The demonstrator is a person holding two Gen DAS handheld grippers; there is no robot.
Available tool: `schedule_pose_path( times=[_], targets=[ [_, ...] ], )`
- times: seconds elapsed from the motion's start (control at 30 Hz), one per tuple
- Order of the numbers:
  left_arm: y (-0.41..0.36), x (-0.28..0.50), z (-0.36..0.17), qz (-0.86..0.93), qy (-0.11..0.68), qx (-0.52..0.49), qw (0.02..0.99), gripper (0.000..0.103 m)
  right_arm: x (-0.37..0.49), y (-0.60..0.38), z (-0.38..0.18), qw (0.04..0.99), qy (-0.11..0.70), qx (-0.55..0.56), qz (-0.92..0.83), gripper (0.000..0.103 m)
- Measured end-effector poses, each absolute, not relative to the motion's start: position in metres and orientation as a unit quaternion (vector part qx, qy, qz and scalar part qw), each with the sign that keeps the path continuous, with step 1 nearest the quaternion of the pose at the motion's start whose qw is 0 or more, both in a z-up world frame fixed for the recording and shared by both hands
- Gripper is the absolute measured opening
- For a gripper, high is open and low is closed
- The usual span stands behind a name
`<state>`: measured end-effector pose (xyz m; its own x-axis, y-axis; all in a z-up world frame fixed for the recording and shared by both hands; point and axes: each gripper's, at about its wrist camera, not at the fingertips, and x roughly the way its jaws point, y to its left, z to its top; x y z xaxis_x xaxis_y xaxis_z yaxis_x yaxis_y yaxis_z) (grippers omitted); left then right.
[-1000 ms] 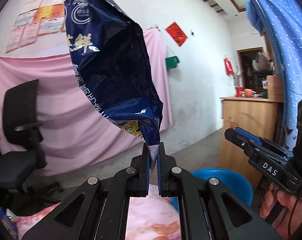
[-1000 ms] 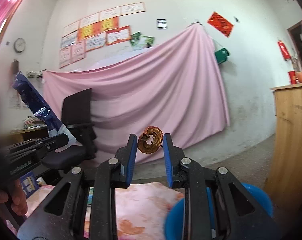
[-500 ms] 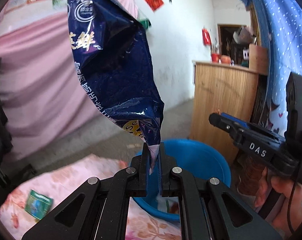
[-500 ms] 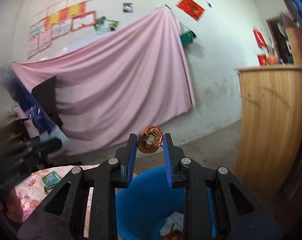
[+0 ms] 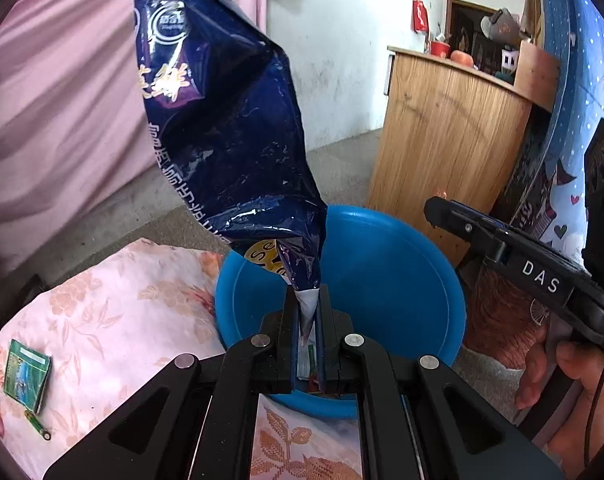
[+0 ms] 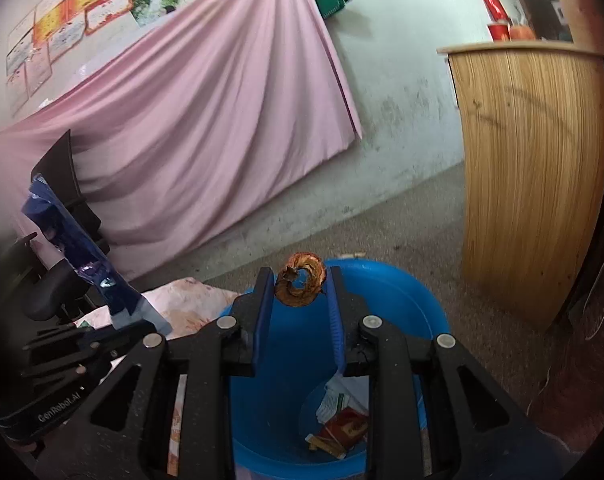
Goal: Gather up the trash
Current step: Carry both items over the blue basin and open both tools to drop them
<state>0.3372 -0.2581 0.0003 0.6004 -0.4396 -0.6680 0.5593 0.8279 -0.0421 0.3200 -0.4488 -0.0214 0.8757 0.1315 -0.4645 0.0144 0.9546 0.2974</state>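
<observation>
My left gripper (image 5: 307, 300) is shut on the bottom corner of a dark blue snack bag (image 5: 226, 120), which stands up above the near rim of a blue bucket (image 5: 398, 248). My right gripper (image 6: 300, 280) is shut on a curled brown peel (image 6: 301, 286) and holds it over the same bucket (image 6: 406, 300). Wrappers (image 6: 342, 424) lie at the bucket's bottom. The left gripper with the bag (image 6: 78, 240) shows at the left of the right wrist view; the right gripper's body (image 5: 522, 268) shows at the right of the left wrist view.
A floral cloth-covered surface (image 5: 114, 320) beside the bucket holds a green packet (image 5: 26, 376) and a small green item (image 5: 38, 430). A wooden counter (image 6: 534, 168) stands behind the bucket at the right. A pink drape (image 6: 202, 128) covers the wall, with an office chair (image 6: 58, 220) at left.
Both grippers have swung right and tilted down with their loads, from facing the pink drape to hanging over the blue bucket. Both have stayed shut.
</observation>
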Motion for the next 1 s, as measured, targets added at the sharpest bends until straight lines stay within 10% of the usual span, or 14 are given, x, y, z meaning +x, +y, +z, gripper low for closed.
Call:
schedule_pose_path(
  times=[0.2, 0.37, 1.0],
  targets=[
    [-0.265, 0.342, -0.011, -0.28, 0.362, 0.096, 0.884, 0.007, 0.325, -0.452, -0.03, 0.949, 0.273, 0.157, 0.025, 0.055],
    [-0.265, 0.344, -0.012, -0.278, 0.363, 0.083, 0.885, 0.034, 0.327, -0.454, -0.034, 0.943, 0.286, 0.166, 0.025, 0.056],
    [-0.211, 0.326, 0.016, -0.201, 0.316, 0.053, 0.926, 0.048, 0.33, -0.444, -0.024, 0.948, 0.278, 0.151, 0.023, 0.061]
  ],
)
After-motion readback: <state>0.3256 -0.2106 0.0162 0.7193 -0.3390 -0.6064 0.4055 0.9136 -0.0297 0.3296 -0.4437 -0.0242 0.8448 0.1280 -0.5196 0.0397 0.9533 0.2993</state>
